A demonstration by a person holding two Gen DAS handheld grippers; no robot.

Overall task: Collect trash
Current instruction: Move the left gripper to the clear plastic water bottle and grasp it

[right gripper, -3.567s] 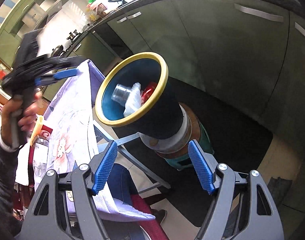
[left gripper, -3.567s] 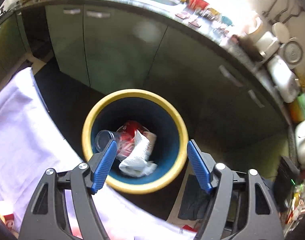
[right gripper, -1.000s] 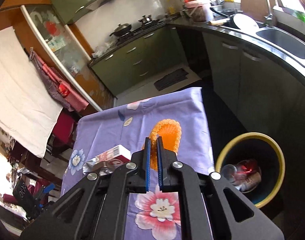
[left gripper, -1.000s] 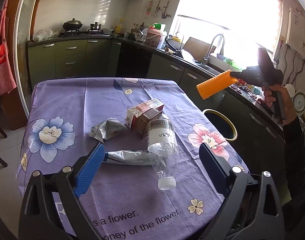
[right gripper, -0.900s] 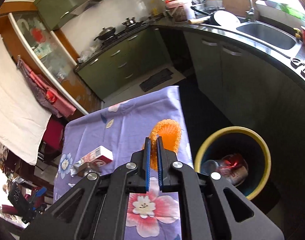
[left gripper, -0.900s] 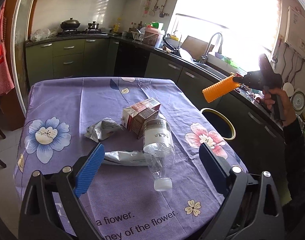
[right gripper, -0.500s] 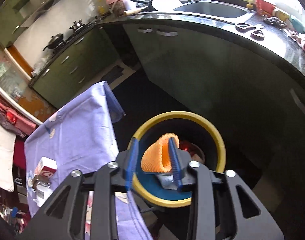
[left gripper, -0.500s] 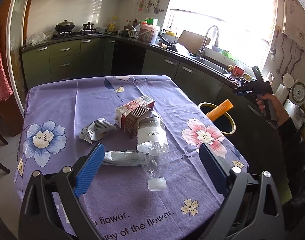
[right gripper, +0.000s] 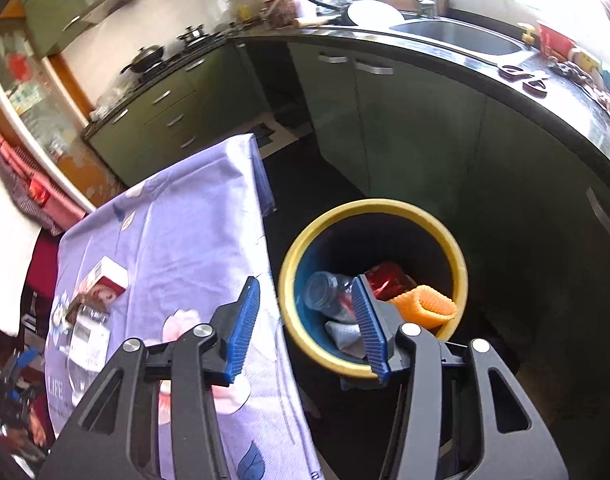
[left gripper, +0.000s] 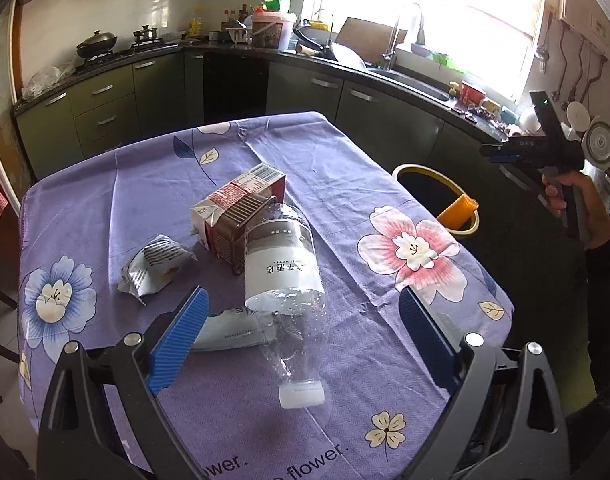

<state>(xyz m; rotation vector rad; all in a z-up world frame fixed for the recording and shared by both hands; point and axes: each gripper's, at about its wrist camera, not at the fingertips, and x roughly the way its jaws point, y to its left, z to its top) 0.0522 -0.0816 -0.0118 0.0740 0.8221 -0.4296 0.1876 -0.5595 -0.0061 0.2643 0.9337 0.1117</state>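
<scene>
The right gripper (right gripper: 305,320) has just been opening; its jaws stand part open with nothing between them. The orange foam net (right gripper: 425,306) lies free at 3 o'clock of the right finger, inside the bin (right gripper: 459,258) against its rim. The bin also holds 1 clear bottle (right gripper: 325,292), 1 red can (right gripper: 385,274) and crumpled paper (right gripper: 343,332).

The left gripper (left gripper: 301,340) hangs wide open and empty above the table (left gripper: 145,184). Between its fingers lies a plastic bottle (left gripper: 283,276), cap at 6 o'clock; a tube (left gripper: 229,330) sits beside the left finger, a carton (left gripper: 235,208) and wrapper (left gripper: 155,266) toward 11 o'clock.
</scene>
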